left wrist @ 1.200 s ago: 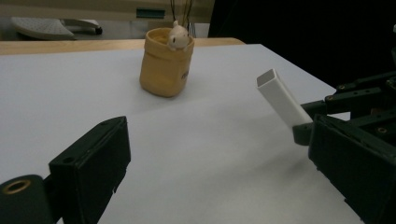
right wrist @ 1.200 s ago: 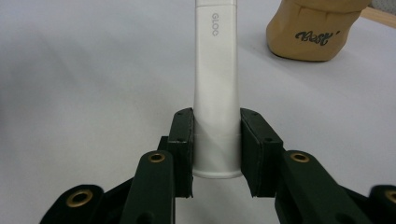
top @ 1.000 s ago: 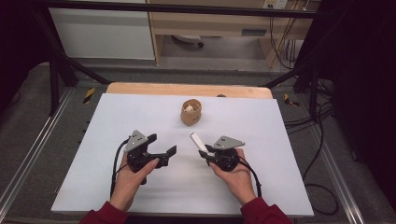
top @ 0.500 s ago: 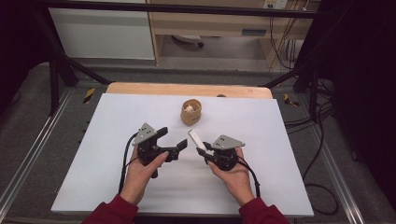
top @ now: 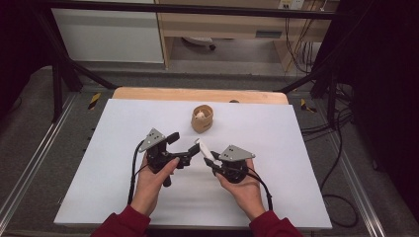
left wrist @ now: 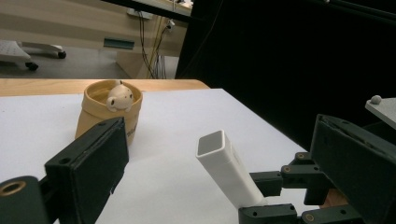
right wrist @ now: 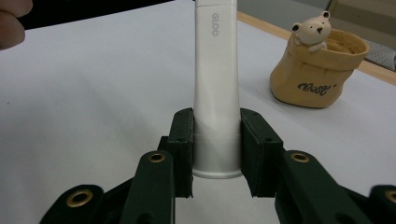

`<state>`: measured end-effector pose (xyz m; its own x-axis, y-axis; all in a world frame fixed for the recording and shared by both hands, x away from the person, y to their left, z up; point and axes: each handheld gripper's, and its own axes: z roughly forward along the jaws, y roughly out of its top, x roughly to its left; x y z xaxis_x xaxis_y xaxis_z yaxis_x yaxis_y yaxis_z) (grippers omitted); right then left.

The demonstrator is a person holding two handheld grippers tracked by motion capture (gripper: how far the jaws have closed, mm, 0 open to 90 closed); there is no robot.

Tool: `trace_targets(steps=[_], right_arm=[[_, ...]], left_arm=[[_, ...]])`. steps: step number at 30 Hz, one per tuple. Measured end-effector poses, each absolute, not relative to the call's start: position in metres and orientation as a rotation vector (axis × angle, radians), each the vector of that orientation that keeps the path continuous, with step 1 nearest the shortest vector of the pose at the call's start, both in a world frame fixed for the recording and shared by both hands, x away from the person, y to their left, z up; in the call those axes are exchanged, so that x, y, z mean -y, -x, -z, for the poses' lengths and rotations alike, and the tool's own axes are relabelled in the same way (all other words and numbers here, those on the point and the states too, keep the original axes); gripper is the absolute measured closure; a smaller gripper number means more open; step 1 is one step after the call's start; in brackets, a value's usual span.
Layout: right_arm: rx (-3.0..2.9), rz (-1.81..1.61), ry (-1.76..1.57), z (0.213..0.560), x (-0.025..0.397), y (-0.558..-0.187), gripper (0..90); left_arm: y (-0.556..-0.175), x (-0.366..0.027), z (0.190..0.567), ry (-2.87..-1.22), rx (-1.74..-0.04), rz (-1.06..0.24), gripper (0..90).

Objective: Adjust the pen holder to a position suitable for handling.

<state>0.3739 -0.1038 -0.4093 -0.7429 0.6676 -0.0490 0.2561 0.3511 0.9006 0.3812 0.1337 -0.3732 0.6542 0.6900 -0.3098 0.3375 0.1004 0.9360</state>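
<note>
The right gripper [right wrist: 216, 154] was clamped on the lower end of a white tube [right wrist: 216, 88], which stuck out ahead of its jaws above the table. The left gripper [left wrist: 224, 172] gaped wide around the tube's free end, not touching. The tube looked light, stiff and slick, probably best pinched across its flat sides.

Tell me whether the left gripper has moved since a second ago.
Yes. The left gripper has shifted right, toward the white tube in the right gripper, judged against the tan pot.
</note>
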Motion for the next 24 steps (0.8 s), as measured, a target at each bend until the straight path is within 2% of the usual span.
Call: trace_targets(steps=[24], right_arm=[[-2.171, -1.398, -0.773, 0.405, 0.100, -0.366, 67.3]], left_arm=[[-0.381, -0.123, 0.381, -1.468, -0.909, -0.226, 6.3]])
